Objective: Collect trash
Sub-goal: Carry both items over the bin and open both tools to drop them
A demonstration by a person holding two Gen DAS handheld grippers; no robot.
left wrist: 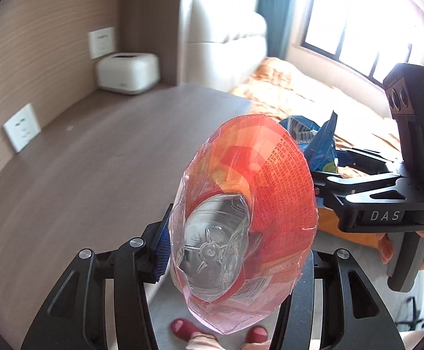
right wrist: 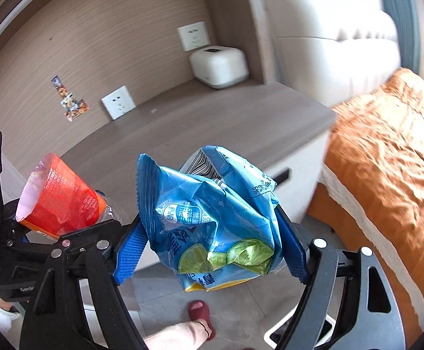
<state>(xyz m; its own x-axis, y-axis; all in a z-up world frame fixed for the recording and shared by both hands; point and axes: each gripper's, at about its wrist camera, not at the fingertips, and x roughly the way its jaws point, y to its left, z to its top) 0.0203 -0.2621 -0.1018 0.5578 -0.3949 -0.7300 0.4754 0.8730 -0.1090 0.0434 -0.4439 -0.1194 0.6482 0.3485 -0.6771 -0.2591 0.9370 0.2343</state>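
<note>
Left claw (left wrist: 235, 250) is clamped on a clear bottle (left wrist: 212, 250) with loose red label; right claw (right wrist: 212, 245) is clamped on a crumpled blue snack bag (right wrist: 212, 218), both carried beside the desk (right wrist: 212, 122). Bottle could be lost through the slipping label; bag could be squeezed out.

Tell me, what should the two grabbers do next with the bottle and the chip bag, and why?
Probably carry both to a bin. The left gripper already clamps the plastic bottle, the right gripper clamps the blue chip bag, and no bin shows in either view.
</note>
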